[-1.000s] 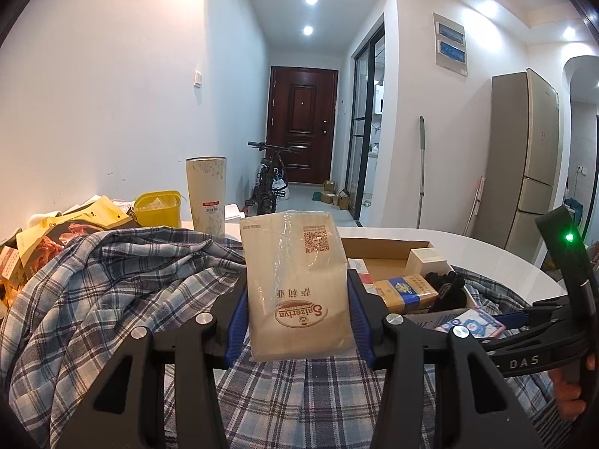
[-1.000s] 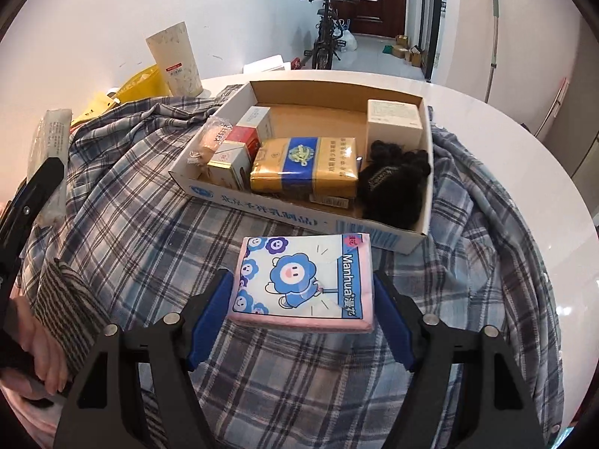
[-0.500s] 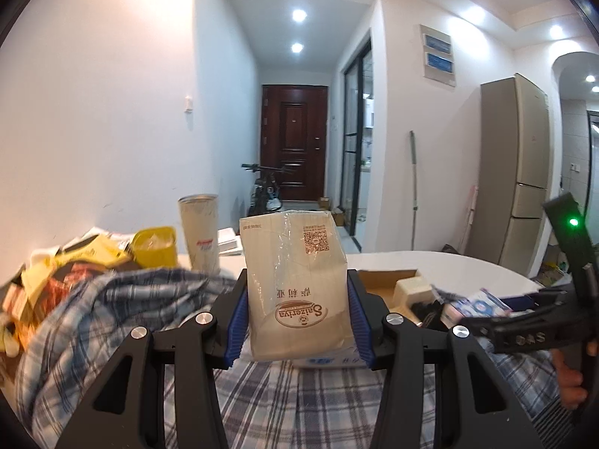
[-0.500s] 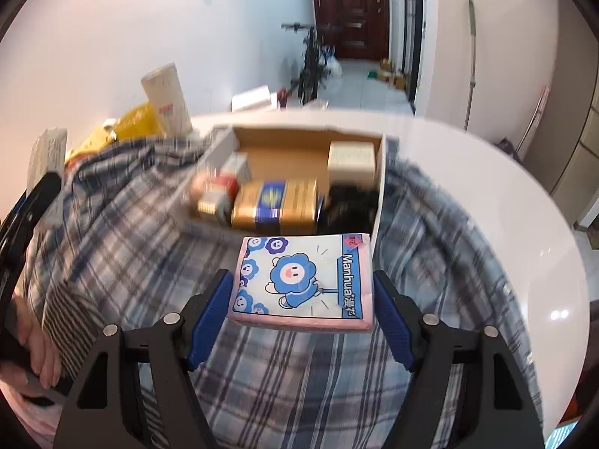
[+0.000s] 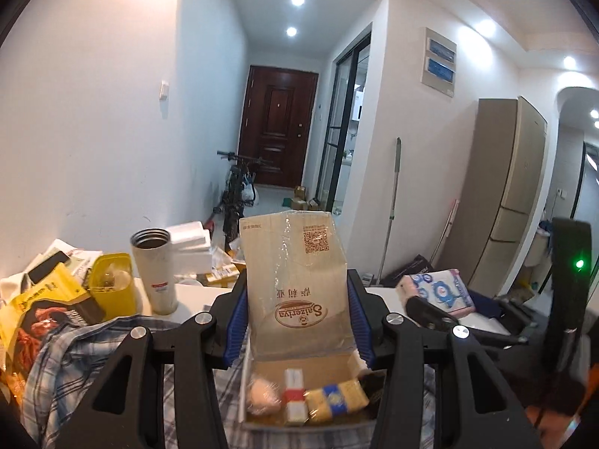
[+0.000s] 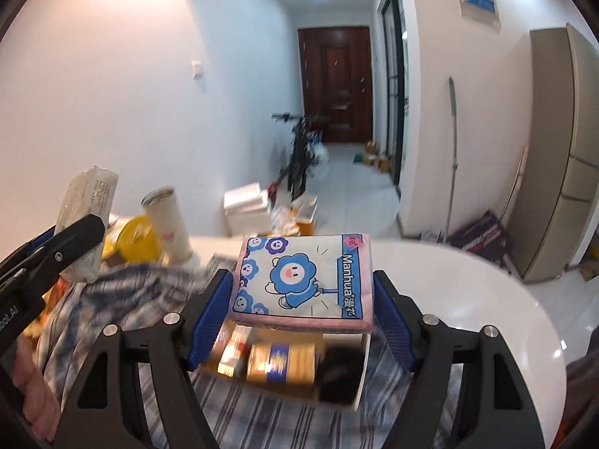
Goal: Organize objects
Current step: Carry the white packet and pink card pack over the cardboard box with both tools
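The left gripper [image 5: 297, 318] is gripping a beige packet [image 5: 295, 280], its jaws pressing in on both sides, holding it upright in the air above the box [image 5: 258, 368]. The packet's brown logo is reading upside down, with a QR code near the top edge. From the right wrist view the same packet [image 6: 88, 220] is showing at the far left, still clear of the counter [image 6: 468, 299].

The right gripper [image 6: 303, 299] is clamping a tissue pack [image 6: 305, 280], pink-edged with a blue cartoon flower on top, jaws tight against its two short sides. The pack is hanging flat over the box [image 6: 361, 370], well off the plaid shirt [image 6: 262, 419]. In the left view the tissue pack [image 5: 436, 290] is sitting off to the right at about the same height as the packet.

Down in the box, a yellow-and-blue carton [image 5: 337, 404], a red-and-white carton [image 5: 295, 400] and a round pinkish item [image 5: 262, 398] are lying side by side; from the right view something black [image 6: 338, 374] is filling the right end. The box is resting on the plaid shirt, which is spreading over the white counter.

Behind, a steel tumbler [image 5: 155, 269] is standing upright just beside a yellow tub [image 5: 112, 284], with snack bags [image 5: 41, 310] piling up at the left.
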